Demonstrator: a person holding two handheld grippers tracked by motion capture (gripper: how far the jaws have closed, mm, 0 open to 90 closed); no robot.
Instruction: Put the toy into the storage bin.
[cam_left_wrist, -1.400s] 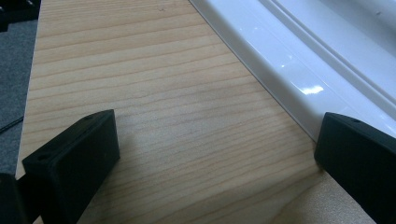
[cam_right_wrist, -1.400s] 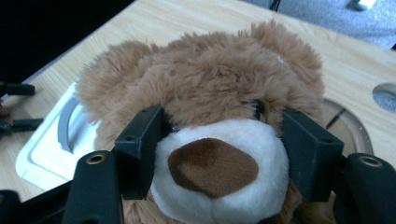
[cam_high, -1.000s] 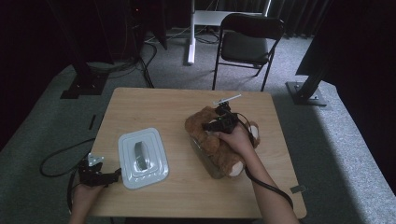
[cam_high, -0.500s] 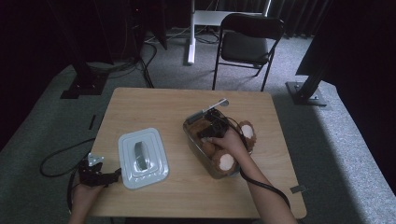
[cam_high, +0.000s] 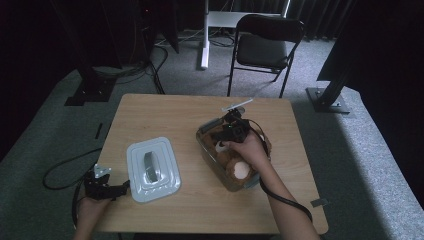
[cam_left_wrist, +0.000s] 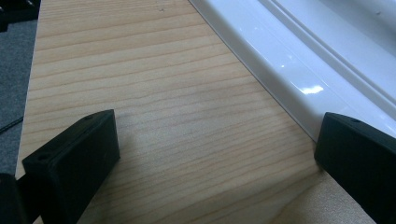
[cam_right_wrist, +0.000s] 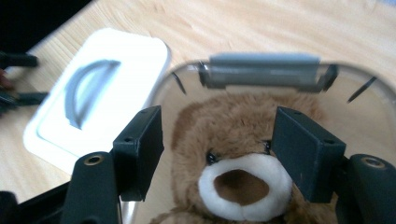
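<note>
- Right of centre in the high view, we see a brown plush teddy bear with a white muzzle (cam_high: 239, 169) lying inside a clear plastic rectangular container (cam_high: 210, 152) on the light wooden table (cam_high: 165, 112).
- In the right gripper view, the bear's face (cam_right_wrist: 236, 179) sits at the lower middle of the frame, and the container's grey latch (cam_right_wrist: 264, 70) runs across the top.
- Our right gripper (cam_high: 227, 135) hangs over the container; its black jaws stand apart on either side of the bear's head, and the pads do not press on the plush.
- At the lower left of the high view, a white rectangular lid with a grey handle (cam_high: 151, 169) lies flat on the table, well apart from the container.
- Our left gripper (cam_high: 117, 190) rests at the lid's left edge; in the left gripper view its jaws gape wide over bare wood, one jaw just beside the lid's rim (cam_left_wrist: 289, 70), gripping nothing.
</note>
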